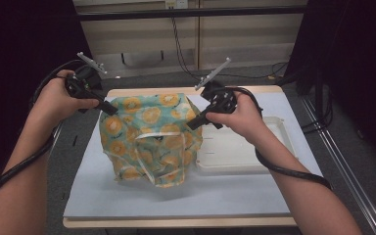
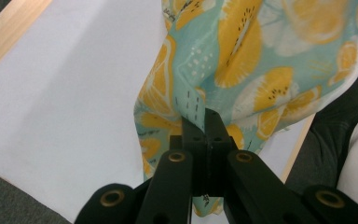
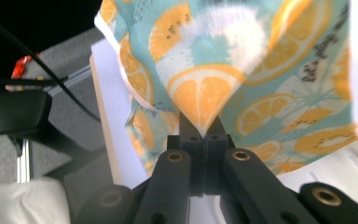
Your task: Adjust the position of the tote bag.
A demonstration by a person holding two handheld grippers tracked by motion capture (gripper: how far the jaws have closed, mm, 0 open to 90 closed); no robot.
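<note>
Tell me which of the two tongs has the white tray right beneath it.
The right tongs. They grip the lemon-print cloth at its edge nearest the white tray; the left tongs grip the opposite edge, over the bare white mat.

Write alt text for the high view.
Two hand-held grippers, the left gripper and the right gripper, each pinch an upper corner of an orange-slice patterned cloth, holding it up above a white board. A white tray lies to its right.

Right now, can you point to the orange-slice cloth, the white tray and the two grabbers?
cloth [image 1: 149, 142], high view, hanging middle
white tray [image 1: 235, 152], high view, bare floor
left gripper [image 1: 111, 110], high view, jaw tips on cloth
right gripper [image 1: 192, 125], high view, jaw tips on cloth
</note>
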